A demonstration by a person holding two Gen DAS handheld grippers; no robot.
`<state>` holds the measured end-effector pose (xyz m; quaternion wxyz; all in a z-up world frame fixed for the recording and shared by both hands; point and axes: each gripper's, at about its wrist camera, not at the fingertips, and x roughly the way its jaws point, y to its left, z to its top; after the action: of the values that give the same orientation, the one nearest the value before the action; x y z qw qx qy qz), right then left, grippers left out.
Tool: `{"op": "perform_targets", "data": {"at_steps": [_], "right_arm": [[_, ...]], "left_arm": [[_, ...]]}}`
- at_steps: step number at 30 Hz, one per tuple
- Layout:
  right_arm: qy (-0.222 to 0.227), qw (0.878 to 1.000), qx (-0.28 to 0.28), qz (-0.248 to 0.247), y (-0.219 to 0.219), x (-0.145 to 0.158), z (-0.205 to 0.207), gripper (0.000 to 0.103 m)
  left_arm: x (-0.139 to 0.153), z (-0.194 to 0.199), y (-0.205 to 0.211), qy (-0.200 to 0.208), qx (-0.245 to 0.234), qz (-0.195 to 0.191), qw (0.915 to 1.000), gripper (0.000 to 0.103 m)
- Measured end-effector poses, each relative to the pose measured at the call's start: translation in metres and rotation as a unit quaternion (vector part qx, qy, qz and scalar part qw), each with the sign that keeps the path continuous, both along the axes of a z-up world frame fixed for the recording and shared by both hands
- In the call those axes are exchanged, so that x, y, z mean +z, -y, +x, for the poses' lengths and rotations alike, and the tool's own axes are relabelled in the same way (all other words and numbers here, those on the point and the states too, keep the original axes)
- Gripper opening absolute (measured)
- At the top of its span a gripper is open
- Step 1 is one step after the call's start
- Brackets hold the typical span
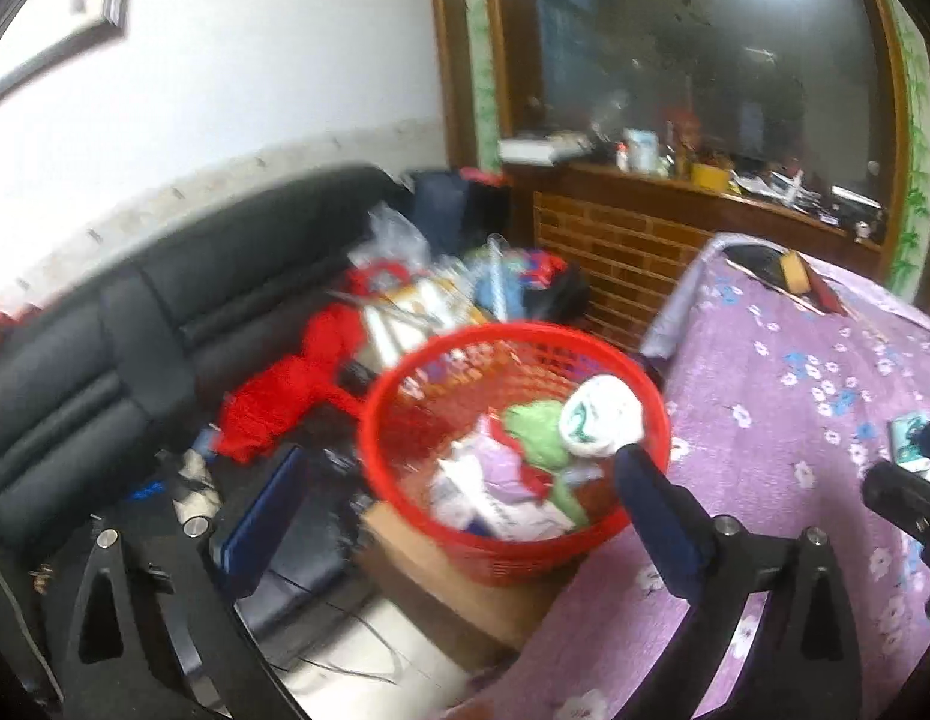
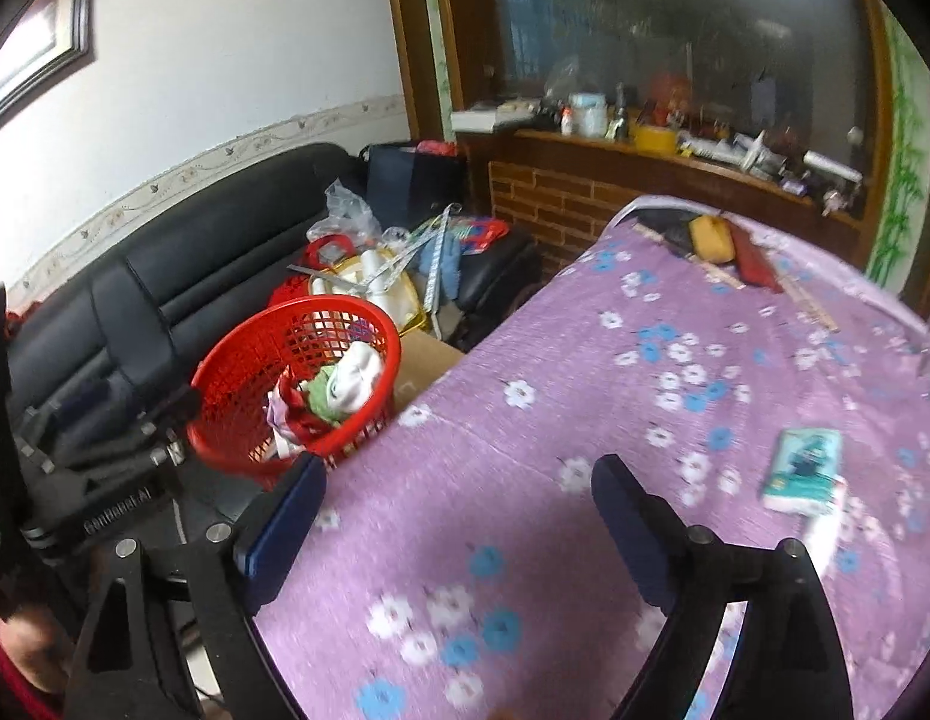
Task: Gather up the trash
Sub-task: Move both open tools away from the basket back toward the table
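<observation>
A red mesh basket (image 1: 585, 342) stands on a cardboard box (image 1: 405, 546) beside the table, between the black sofa and the table's edge. It holds a crumpled white cup with green print (image 1: 603, 423), a green scrap (image 1: 534, 429) and several pale papers. My left gripper (image 1: 462, 456) is open in front of the basket, and nothing lies between its blue pads. My right gripper (image 2: 459, 474) is open over the purple flowered tablecloth (image 2: 585, 360), also with nothing between its fingers. To its right a teal and white packet (image 2: 804, 471) lies on the cloth. The same basket (image 2: 255, 330) shows at the left in the right wrist view.
The black sofa (image 1: 105, 360) carries red cloth (image 1: 297, 384), plastic bags and boxes. A yellow block (image 2: 711, 237), a red strip and wooden sticks lie at the table's far end. Behind them a wooden ledge (image 2: 675, 156) is crowded with small items. A red sleeve (image 2: 9, 660) shows at the lower left.
</observation>
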<state>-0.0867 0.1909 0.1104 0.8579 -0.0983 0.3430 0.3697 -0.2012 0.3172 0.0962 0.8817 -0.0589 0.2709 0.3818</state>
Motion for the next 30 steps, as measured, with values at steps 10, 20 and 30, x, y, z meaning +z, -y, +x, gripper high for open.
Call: {"op": "perform_targets", "data": {"at_steps": [10, 20, 30], "right_arm": [[0.065, 0.998, -0.013, -0.003, 0.044, 0.016, -0.059, 0.103], [0.083, 0.996, -0.022, -0.010, 0.047, 0.020, -0.081, 0.103], [0.114, 0.992, -0.040, -0.021, 0.061, 0.018, -0.100, 0.103]], "left_arm": [[0.013, -0.037, 0.039, 0.034, -0.025, 0.013, 0.9990, 0.103], [0.008, -0.053, 0.033, 0.023, 0.015, 0.020, 0.9994, 0.103], [0.008, -0.067, 0.044, 0.050, 0.020, 0.028, 0.9982, 0.103]]}}
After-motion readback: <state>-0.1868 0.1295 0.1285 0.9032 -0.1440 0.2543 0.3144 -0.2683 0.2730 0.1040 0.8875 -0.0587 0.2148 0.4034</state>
